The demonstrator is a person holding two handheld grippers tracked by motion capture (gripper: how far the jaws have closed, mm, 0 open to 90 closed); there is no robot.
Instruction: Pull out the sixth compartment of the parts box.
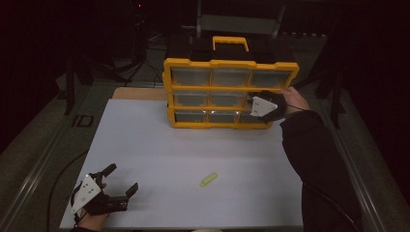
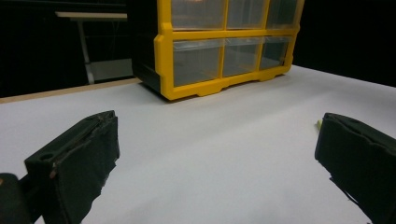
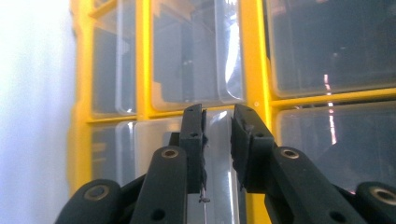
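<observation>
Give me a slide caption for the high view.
Right gripper at the yellow drawer organizer's lower right drawers; left gripper open on the white table near a small yellow-green piece.

Dim, grainy light leaves the surroundings black, the white tabletop point(image 1: 193, 145) softly lit from above, while glare streaks the organizer point(image 3: 196, 56) drawers up close.

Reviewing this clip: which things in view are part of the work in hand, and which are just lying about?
In the job: yellow drawer cabinet; clear drawer between the right gripper jaws.

Lying about: small yellow-green piece on the white table; left gripper, open, resting idle.
</observation>
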